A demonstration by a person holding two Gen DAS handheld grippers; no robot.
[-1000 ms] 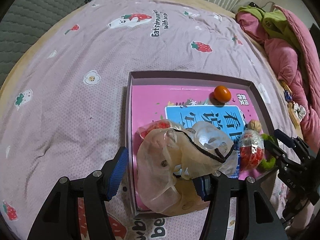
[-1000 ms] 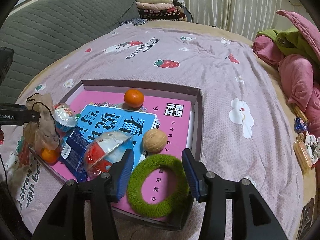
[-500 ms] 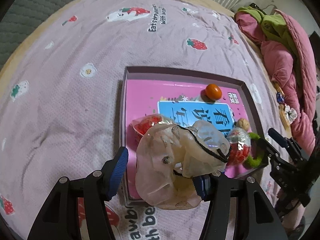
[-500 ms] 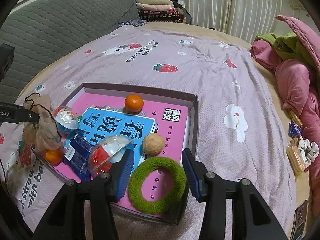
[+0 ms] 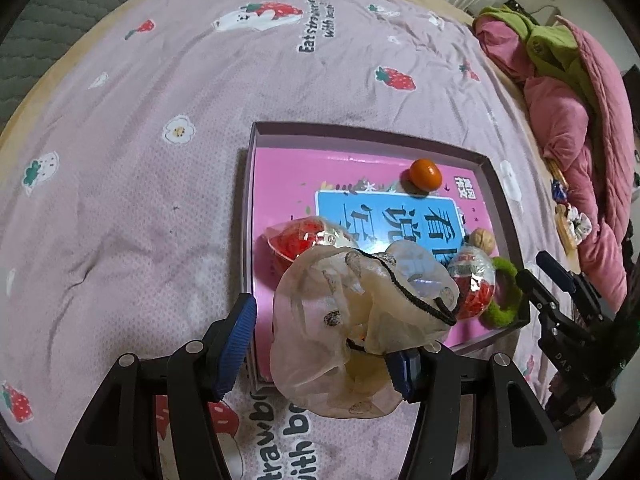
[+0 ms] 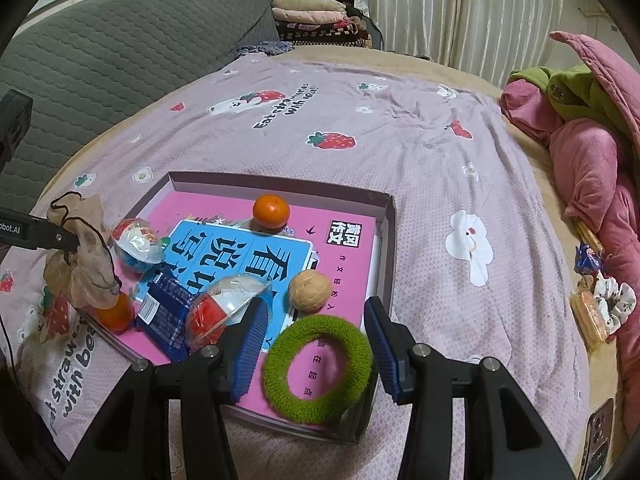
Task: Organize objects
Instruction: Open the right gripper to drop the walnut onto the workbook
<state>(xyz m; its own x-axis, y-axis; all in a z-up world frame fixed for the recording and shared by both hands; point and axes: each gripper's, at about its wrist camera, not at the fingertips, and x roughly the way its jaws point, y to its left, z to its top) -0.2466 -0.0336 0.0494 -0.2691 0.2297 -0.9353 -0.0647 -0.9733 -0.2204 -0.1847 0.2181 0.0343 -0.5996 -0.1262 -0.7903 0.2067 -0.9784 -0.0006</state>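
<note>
Soft, even indoor light fills both fisheye views, with only faint shadows under the orange and walnut. Small glare spots shine on the plastic bag and wrapped capsule. Edges bend strongly and fall into black corners; the centre stays sharp.

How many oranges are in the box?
2. One orange sits near the far wall of the box, beside the blue book. A second orange lies at the near left corner, partly hidden under the sheer drawstring bag. More might be hidden beneath it.
</note>
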